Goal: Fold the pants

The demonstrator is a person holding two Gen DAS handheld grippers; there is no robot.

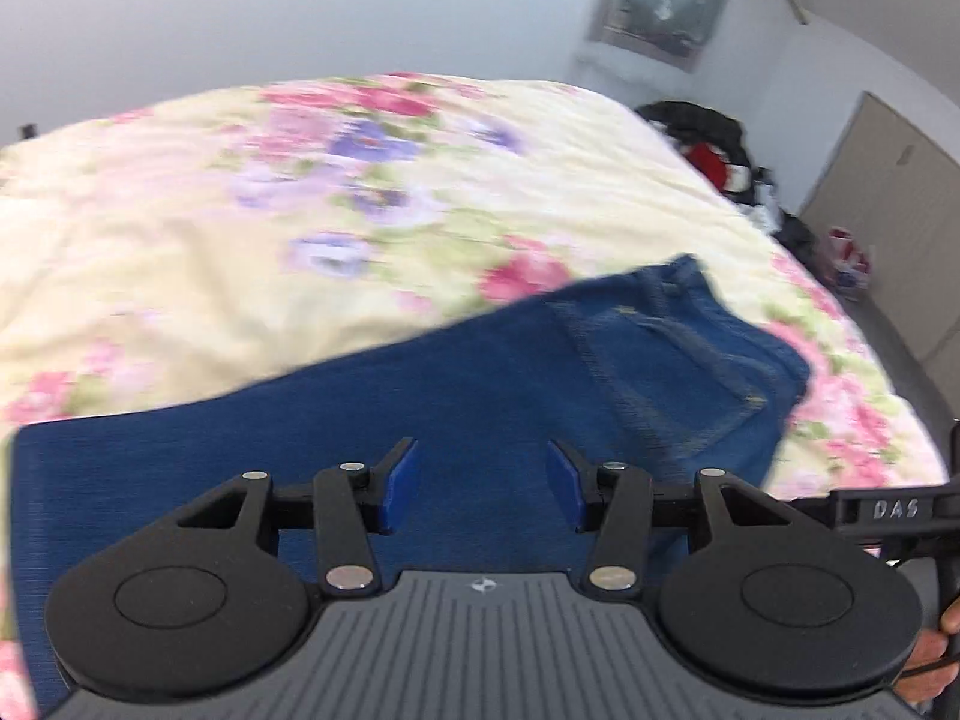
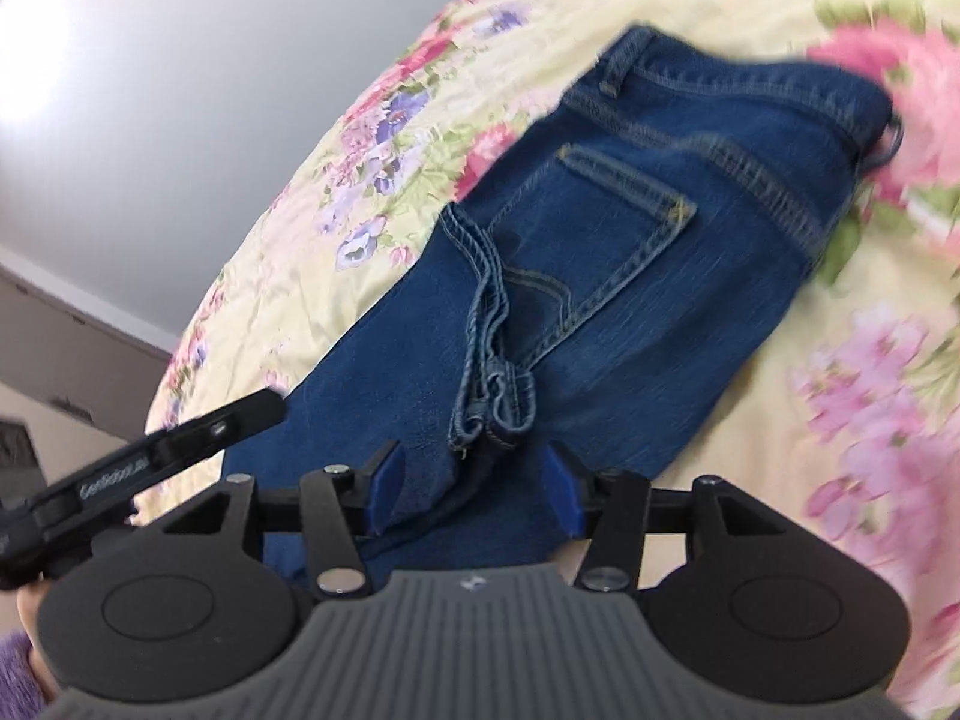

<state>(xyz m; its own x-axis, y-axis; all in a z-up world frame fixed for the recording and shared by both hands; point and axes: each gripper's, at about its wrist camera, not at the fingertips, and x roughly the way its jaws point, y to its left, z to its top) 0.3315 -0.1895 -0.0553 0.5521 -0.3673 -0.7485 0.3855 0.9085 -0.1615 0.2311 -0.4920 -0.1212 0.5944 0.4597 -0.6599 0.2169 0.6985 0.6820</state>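
Blue jeans lie folded lengthwise on the floral bedspread. My left gripper hovers over the leg part, open, with bare denim showing between its blue pads. In the right wrist view the jeans show a back pocket and the waistband at the far end. The leg hems lie doubled back on top, just ahead of my right gripper. That gripper is open, with denim lying loose between its pads, which do not press on it.
The bedspread stretches all round the jeans. A pile of dark and red clothes sits beyond the bed's far right edge, near grey cupboard doors. A hand and a purple sleeve show at the frame edges.
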